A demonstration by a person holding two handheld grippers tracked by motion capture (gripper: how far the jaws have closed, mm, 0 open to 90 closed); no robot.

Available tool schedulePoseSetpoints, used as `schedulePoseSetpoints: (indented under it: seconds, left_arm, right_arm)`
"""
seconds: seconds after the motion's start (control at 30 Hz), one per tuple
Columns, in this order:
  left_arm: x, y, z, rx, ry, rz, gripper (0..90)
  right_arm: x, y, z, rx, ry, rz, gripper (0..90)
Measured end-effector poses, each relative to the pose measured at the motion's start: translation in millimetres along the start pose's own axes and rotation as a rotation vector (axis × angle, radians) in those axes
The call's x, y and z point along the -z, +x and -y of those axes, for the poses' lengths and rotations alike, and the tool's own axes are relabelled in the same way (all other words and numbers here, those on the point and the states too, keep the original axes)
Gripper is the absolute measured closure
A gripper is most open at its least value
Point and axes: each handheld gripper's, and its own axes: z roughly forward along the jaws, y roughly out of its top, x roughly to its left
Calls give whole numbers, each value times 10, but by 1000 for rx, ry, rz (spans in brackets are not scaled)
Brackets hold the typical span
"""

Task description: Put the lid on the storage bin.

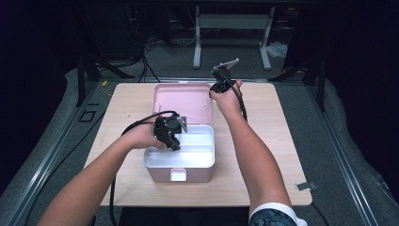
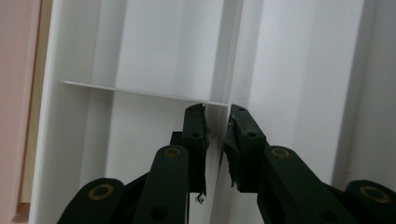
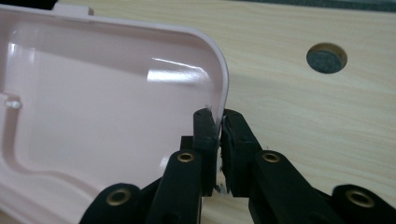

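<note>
**Lid pinched at its rim, tray divider pinched inside the box**

The pink plastic storage box (image 1: pixel 179 162) sits near the front middle of the light wooden table (image 1: pixel 277 141), with its rounded pink hinged lid (image 1: pixel 182 101) standing open behind it. A white plastic divided tray (image 1: pixel 197 150) sits in the box.

Right gripper (image 3: pixel 219 122): jaws pinched on the lid's thin edge at a rounded corner, one pad inside, one outside. Left gripper (image 2: pixel 217 112): jaws pinching the tray's upright white divider wall (image 2: pixel 224 70), near where a cross wall meets it.

Handling, my read: the box is a thin moulded shell, light, stiff enough but glossy, so slippery under the pads (the lid shows glare). The lid pivots on its hinge, so a rim grip should follow the arc, not pull straight. The divider is the best handle on the tray; a grip near the cross-wall junction is stiffest. The light box may lift with the tray.
</note>
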Motion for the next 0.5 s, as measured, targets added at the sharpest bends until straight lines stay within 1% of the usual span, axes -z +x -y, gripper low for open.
schedulePoseSetpoints:
  seconds: [0.03,0.07,0.1,0.13,0.17,0.3,0.37,0.4,0.43,0.5]
  left_arm:
    - [-1,-4,-2,3,0,-3,782]
    - [0,-6,-4,3,3,-4,783]
    - [-1,-7,-5,0,2,-6,783]
    - [0,-9,-6,-1,6,-8,784]
    - [-1,-8,-7,-2,5,-5,785]
    - [-3,-13,-5,1,2,-9,787]
    - [-2,-17,-4,5,2,-8,787]
    - [-2,-17,-3,5,1,-8,788]
    - [-2,-18,-4,4,1,-8,788]
    - [-4,-31,-12,3,6,-15,793]
  right_arm:
    - [66,10,10,15,-8,-17,850]
    - [106,48,32,25,-49,24,851]
    - [167,69,48,41,-65,22,852]
    - [249,96,68,67,-73,15,852]
    - [292,115,82,82,-85,22,853]
    - [518,188,203,142,-144,7,856]
    - [628,214,292,172,-181,-8,857]
    - [685,228,339,190,-194,-7,858]
    - [743,240,390,202,-208,-25,858]
    - [844,275,499,228,-234,-28,862]
